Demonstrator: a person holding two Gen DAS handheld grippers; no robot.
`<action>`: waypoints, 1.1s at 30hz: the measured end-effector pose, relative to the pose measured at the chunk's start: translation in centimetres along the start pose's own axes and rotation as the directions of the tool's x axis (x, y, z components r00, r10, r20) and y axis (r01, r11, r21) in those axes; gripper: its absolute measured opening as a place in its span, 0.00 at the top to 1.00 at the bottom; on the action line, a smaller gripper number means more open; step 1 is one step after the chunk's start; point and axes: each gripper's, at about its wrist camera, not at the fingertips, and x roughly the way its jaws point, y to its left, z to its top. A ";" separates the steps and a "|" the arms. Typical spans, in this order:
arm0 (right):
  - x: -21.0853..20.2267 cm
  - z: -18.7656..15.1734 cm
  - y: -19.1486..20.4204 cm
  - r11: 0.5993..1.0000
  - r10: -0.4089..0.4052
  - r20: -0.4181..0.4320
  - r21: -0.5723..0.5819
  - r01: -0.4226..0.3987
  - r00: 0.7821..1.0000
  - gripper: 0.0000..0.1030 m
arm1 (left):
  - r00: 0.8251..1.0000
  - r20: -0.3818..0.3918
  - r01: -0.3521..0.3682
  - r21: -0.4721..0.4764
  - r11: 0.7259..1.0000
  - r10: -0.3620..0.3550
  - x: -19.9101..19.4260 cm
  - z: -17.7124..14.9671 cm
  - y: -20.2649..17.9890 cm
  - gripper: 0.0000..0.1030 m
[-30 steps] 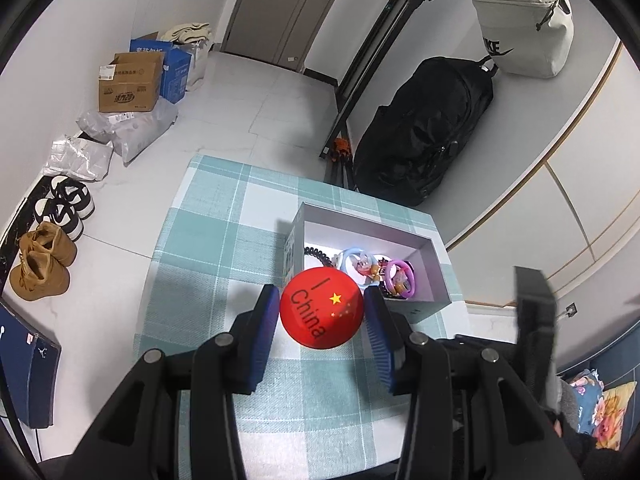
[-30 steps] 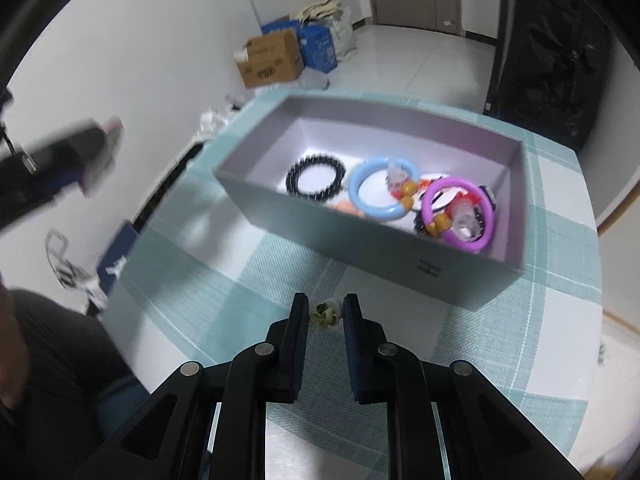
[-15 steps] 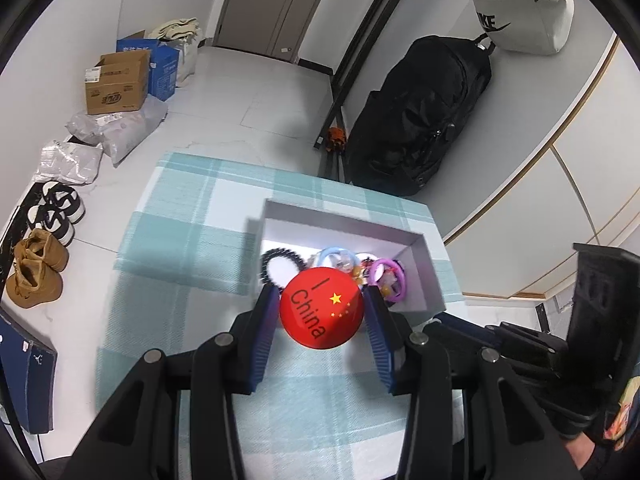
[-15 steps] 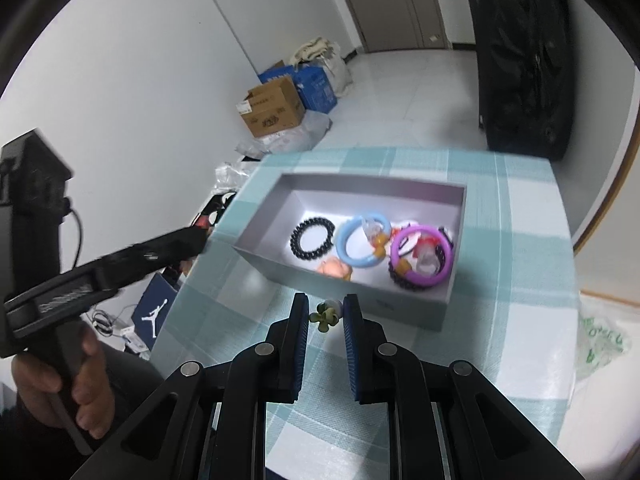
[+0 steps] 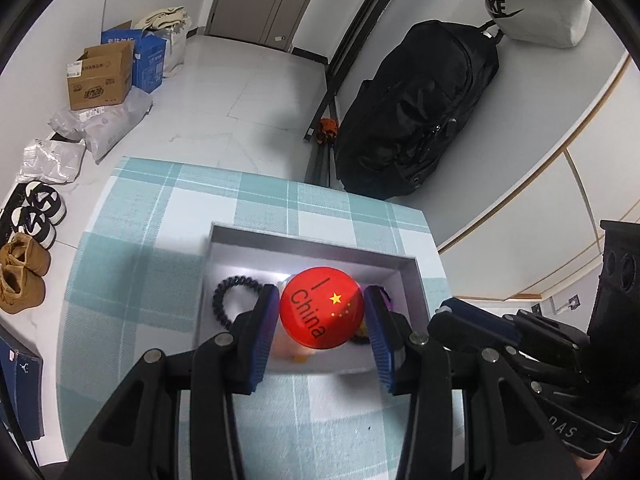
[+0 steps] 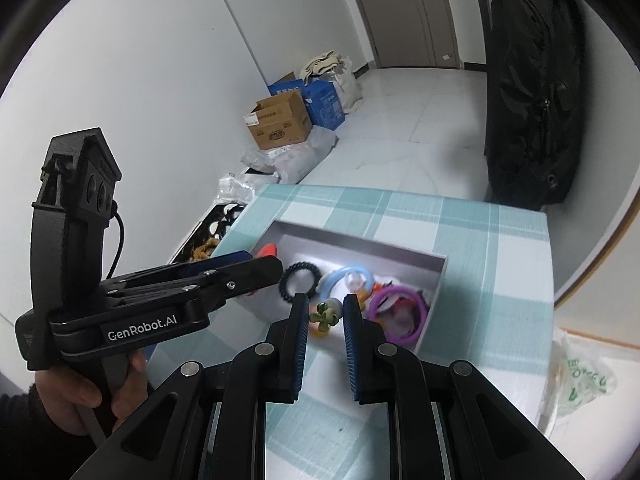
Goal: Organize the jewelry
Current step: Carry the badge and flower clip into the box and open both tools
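We hold 2 pieces over the grey box (image 5: pixel 412 280) on the checked worktop (image 5: pixel 140 280): our left claw (image 5: pixel 322 320) is closed on a red China badge (image 5: pixel 322 312), our right claw (image 6: pixel 326 316) pinches a small green clover charm (image 6: pixel 326 316). A release from up here could bounce either piece off the rim onto the cloth (the badge looks smooth and likely to roll). Inside, the black bead bracelet (image 6: pixel 298 280), blue ring (image 6: pixel 352 276) and purple ring (image 6: pixel 400 312) crowd the floor, and the 2 claws sit near each other and could collide.
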 end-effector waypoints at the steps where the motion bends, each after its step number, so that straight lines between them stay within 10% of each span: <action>1: 0.2 0.2 -0.2 1.000 0.003 -0.001 0.001 -0.003 1.000 0.84 | 1.000 0.001 -0.003 -0.002 1.000 0.003 0.2 0.1 -0.1 0.63; 33: 4.9 1.4 -6.1 0.985 0.084 -0.084 0.159 -0.070 0.993 0.84 | 0.984 -0.181 0.005 0.031 1.000 0.000 5.3 0.6 -0.4 0.63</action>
